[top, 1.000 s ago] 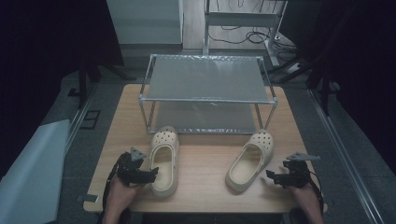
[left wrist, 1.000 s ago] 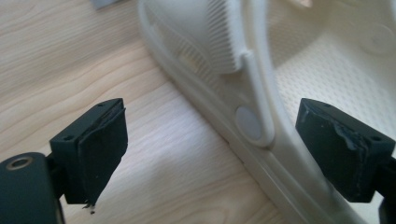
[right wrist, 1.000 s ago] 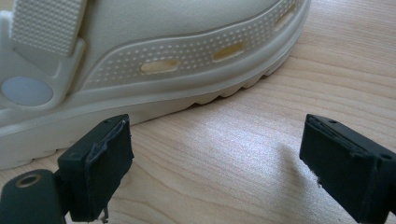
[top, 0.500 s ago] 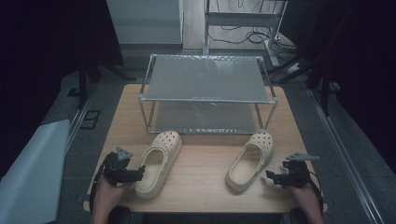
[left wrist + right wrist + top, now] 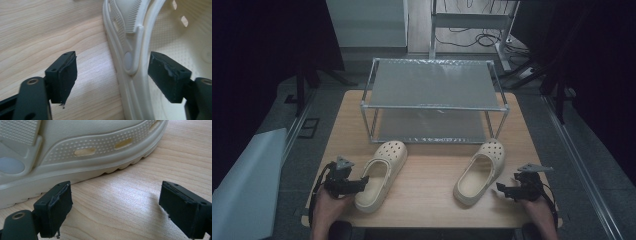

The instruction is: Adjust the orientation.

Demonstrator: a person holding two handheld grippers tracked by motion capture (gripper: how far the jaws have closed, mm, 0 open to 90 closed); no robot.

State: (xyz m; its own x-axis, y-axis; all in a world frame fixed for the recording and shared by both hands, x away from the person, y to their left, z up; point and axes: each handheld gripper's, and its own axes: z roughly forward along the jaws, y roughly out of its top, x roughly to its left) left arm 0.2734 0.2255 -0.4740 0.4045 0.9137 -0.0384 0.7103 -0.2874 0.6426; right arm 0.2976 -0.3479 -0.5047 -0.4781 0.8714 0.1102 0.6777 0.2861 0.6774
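Observation:
Two cream clogs lie on the wooden table (image 5: 427, 200). The left clog (image 5: 382, 172) points up and to the right, the right clog (image 5: 479, 172) likewise. My left gripper (image 5: 360, 183) is at the left clog's heel side. In the left gripper view its jaws (image 5: 113, 75) straddle the clog's side wall (image 5: 130, 62) near the strap rivet. They have just been closing, but neither pad touches the wall. My right gripper (image 5: 503, 189) sits open just right of the right clog's heel; bare wood lies between its jaws (image 5: 115, 205), and the clog's side (image 5: 87, 157) lies just beyond.
A two-tier metal wire rack (image 5: 432, 106) stands across the back half of the table, just behind the clogs' toes. Both hands rest near the table's front edge. Cables and stands lie on the floor behind the table.
My left gripper has shifted left, and the left clog has turned with its heel swung left. The left jaws look narrower. The right gripper and right clog have not moved.

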